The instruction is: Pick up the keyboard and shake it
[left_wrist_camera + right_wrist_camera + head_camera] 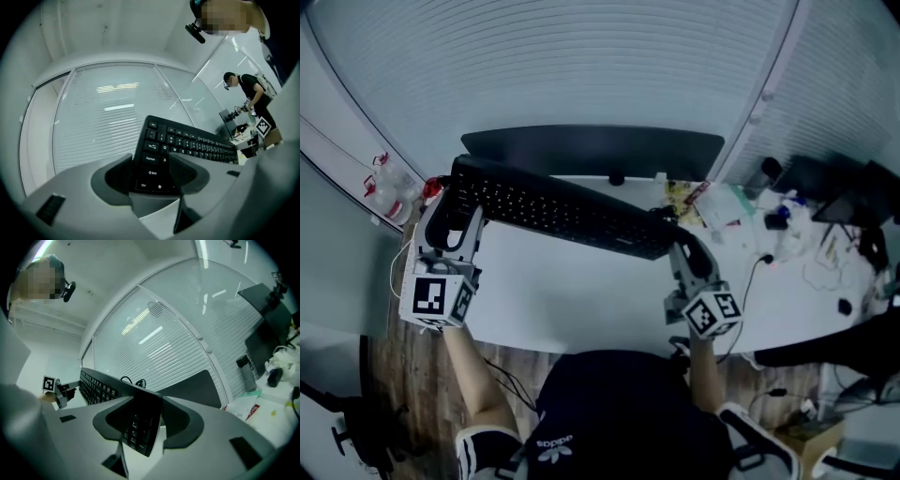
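**A:** Over the far part of the desk [572,300] we hold the keyboard [562,211], and we judge it clear of the surface. How do we shake it well?

**B:** We move both ends together in short, even strokes so that neither end twists loose. We also stay off the clutter [741,211] by the far right corner.

**A:** How does it lie?

**B:** Its long axis runs roughly along the desk's far edge, slanted. The left end sits near the far left corner and the right end comes toward the middle. The keys face up at us.

**A:** And our grip?

**B:** The left gripper [152,171] has its jaws clamped on the left end, at the Ctrl and Shift keys. The right gripper [140,423] has its jaws clamped on the right end.
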The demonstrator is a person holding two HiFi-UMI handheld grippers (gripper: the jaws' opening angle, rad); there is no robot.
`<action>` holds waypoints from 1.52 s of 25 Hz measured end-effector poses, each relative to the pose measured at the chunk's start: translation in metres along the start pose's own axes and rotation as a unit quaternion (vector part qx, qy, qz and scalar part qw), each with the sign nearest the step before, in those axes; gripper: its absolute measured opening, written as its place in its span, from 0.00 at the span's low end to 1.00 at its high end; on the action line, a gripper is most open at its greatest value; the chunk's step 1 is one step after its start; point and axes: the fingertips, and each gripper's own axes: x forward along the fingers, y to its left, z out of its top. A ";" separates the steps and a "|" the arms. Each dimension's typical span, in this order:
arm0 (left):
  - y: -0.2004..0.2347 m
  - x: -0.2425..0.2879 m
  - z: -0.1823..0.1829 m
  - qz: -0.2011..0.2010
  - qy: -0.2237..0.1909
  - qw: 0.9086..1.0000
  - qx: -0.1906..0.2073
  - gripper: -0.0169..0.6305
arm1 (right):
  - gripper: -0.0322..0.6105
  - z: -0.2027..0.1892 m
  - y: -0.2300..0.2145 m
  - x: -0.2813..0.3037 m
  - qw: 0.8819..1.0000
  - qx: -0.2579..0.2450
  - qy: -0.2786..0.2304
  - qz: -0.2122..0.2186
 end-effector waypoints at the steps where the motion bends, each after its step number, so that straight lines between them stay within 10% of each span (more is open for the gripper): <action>1: -0.003 -0.003 0.002 -0.003 -0.003 1.000 -0.007 0.39 | 0.32 0.002 0.000 -0.006 1.000 -0.001 0.001 -0.002; 38: 0.002 -0.009 0.001 -0.014 -0.036 0.997 -0.061 0.39 | 0.32 0.032 0.011 -0.014 0.999 -0.029 -0.016 -0.018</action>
